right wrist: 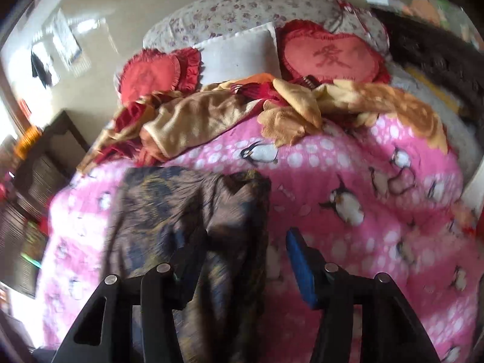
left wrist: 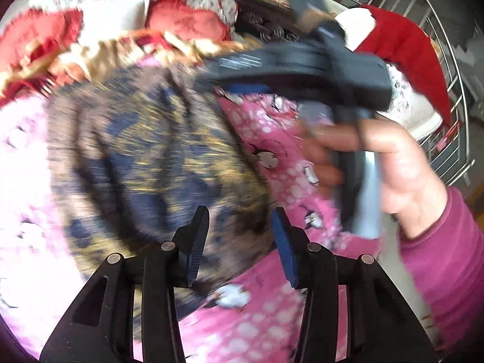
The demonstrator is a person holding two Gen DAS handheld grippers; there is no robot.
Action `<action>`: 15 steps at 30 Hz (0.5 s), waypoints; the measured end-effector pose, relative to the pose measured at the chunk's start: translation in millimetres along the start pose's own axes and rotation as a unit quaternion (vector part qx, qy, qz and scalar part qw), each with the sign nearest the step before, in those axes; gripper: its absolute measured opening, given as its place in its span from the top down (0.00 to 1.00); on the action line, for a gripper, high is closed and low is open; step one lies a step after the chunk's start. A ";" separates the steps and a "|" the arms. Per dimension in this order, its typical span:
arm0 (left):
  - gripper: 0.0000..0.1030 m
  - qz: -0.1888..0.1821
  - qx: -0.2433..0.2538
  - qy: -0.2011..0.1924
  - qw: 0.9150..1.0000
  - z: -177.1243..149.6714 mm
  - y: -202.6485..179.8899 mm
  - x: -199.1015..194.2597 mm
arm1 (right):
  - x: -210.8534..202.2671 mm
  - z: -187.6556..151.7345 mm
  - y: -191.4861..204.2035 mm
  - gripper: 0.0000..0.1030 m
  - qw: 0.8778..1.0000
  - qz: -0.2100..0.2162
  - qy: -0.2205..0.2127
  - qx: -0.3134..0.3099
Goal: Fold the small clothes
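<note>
A brown garment with a dark blue and gold pattern (left wrist: 145, 157) (right wrist: 187, 211) lies partly folded on a pink penguin blanket (left wrist: 272, 317) (right wrist: 363, 166) covering the bed. My left gripper (left wrist: 240, 242) hovers over the garment's near right edge, open, its pads apart and nothing pinched. My right gripper (right wrist: 246, 260) is open too; its left finger (right wrist: 193, 260) is over the garment's right side and its blue-padded finger (right wrist: 299, 266) over the blanket. In the left wrist view the right gripper's black body (left wrist: 302, 66) is at upper right, held by a hand (left wrist: 393, 166) in a magenta sleeve. Both views are blurred.
A crumpled gold and red blanket (right wrist: 211, 112) lies across the head of the bed, with red heart cushions (right wrist: 329, 57) and a white pillow (right wrist: 239, 57) behind it. Dark wooden furniture (right wrist: 45, 163) stands to the left. A metal rail (left wrist: 447, 60) and red cloth (left wrist: 408, 48) are at the right.
</note>
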State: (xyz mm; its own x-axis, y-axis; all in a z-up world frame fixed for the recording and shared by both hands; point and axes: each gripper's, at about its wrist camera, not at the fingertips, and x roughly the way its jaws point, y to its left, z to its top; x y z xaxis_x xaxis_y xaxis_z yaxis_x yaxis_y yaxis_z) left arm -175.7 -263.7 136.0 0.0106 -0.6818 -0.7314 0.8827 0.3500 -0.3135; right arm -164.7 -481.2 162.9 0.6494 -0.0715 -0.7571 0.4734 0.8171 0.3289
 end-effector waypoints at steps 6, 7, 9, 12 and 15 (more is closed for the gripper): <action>0.55 0.102 -0.007 -0.020 0.995 -23.6 40.2 -24.9 | -29.7 -56.9 8.6 0.49 0.999 0.041 0.023 0.005; 0.55 0.115 -0.015 -0.017 0.993 -25.0 44.2 -22.5 | -28.5 -65.2 12.4 0.49 0.999 0.038 0.029 -0.002; 0.55 0.127 -0.039 -0.003 0.991 -33.7 54.2 -19.7 | -24.0 -83.1 20.4 0.49 0.998 0.032 0.041 -0.018; 0.55 0.135 -0.052 0.010 0.989 -42.5 62.5 -6.4 | -19.1 -101.5 20.8 0.49 0.998 0.022 0.051 -0.007; 0.55 0.150 -0.047 0.013 0.987 -54.7 59.7 -4.1 | -20.3 -116.3 13.7 0.49 0.998 0.026 0.051 0.014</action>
State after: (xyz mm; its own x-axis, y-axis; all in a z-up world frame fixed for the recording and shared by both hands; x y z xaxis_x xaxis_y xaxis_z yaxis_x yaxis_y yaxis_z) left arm -148.8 -204.8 87.2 0.2524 -0.5222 -0.8146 0.7936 0.5934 -0.1345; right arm -240.6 -402.0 117.2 0.6097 0.0304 -0.7921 0.4583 0.8018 0.3835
